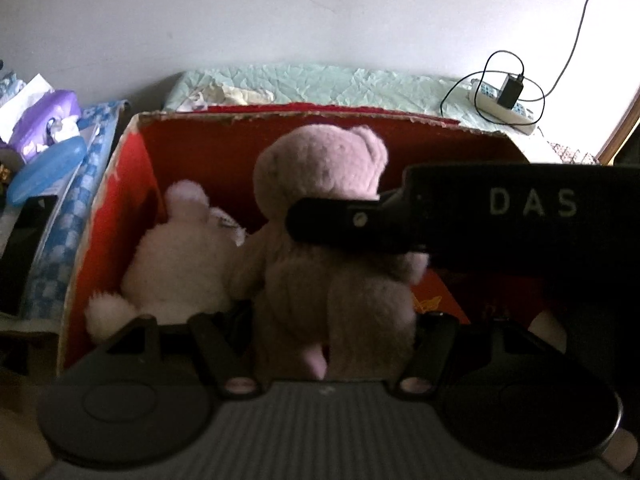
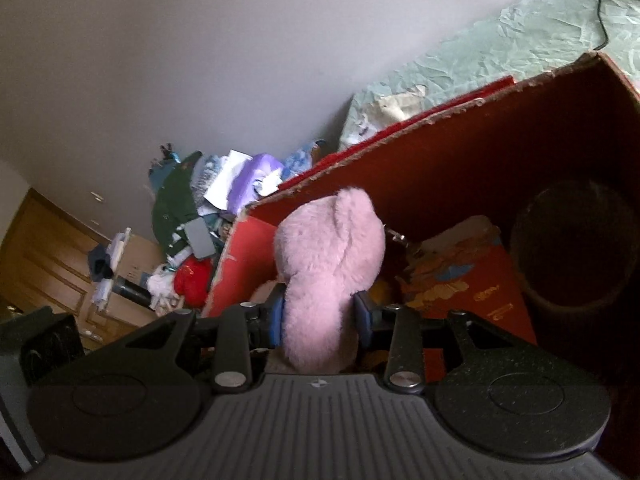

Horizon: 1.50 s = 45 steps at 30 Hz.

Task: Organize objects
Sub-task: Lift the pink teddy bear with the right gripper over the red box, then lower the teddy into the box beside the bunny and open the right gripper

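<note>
A: From the left wrist?
B: The left gripper (image 1: 334,320) has its jaws closed on the pink teddy bear (image 1: 320,208), upright inside the red cardboard box (image 1: 100,208). A white plush toy (image 1: 176,252) lies beside the bear, against the box's left wall.
A: And the right wrist?
B: The right gripper (image 2: 318,314) has a pink plush toy (image 2: 332,252) between its blue pads (image 2: 277,316), low over the box (image 2: 460,168). Whether the pads press it, I cannot tell.

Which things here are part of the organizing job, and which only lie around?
Job:
- pink plush teddy bear, between both grippers
- white plush toy beside it
- red cardboard box holding both
- left gripper
- right gripper

Lying about:
- white power strip with black charger
- purple tissue pack
</note>
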Tool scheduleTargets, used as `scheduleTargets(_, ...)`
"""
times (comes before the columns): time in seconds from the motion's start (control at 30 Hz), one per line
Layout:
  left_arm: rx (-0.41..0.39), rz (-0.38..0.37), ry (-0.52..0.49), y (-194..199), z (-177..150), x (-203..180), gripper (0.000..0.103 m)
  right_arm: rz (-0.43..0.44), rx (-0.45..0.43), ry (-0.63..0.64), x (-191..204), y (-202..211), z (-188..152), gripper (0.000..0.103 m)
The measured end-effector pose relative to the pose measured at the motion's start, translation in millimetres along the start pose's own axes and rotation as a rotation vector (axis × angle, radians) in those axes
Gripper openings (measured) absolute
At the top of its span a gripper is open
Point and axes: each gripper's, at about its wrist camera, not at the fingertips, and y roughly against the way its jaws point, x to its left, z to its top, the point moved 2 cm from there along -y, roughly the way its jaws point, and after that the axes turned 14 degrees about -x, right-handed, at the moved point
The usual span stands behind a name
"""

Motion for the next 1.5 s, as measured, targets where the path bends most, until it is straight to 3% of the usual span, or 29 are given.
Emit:
scheduleTargets(0.33, 0.012, 0.003, 0.006, 2.7, 0.0, -0.7, 0.073, -0.077, -0.006, 0.021, -9.8, 9.4, 6.9, 0.051)
scheduleTargets(0.6, 0.003, -0.021, 0.003, 11.1, -0.8, -6.4, 0.073, -0.145, 0.001, -0.030, -25.7, 10.5, 11.2, 0.031)
scheduleTargets(0.7, 0.001, -0.030, 0.008, 13.3, 0.3, -5.9, 0.073, -0.176, 0.020, 0.030, -19.7, 5.7, 8.8, 0.020)
scheduleTargets(0.87, -0.036, -0.033, 0.005, 21.7, 2.3, -5.7, 0.074, -0.215, 0.052, 0.183, -1.0, -11.8, 4.8, 0.020)
scheduleTargets(1.03, 0.007, -0.015, 0.053, 9.9, -3.1, 1.3, 0.072, -0.189, 0.077, 0.359, 17.0, -26.5, -1.3, 0.020)
scheduleTargets(1.27, 0.033, 0.040, 0.022, -0.1, -2.4, -5.9, 0.074, -0.162, 0.074, 0.200, -0.1, -23.4, 5.8, 0.024)
scheduleTargets(1.5, 0.049, 0.063, -0.009, -4.8, -4.0, -11.6, 0.078, -0.169, 0.065, 0.213, 3.2, -19.8, 3.4, 0.027)
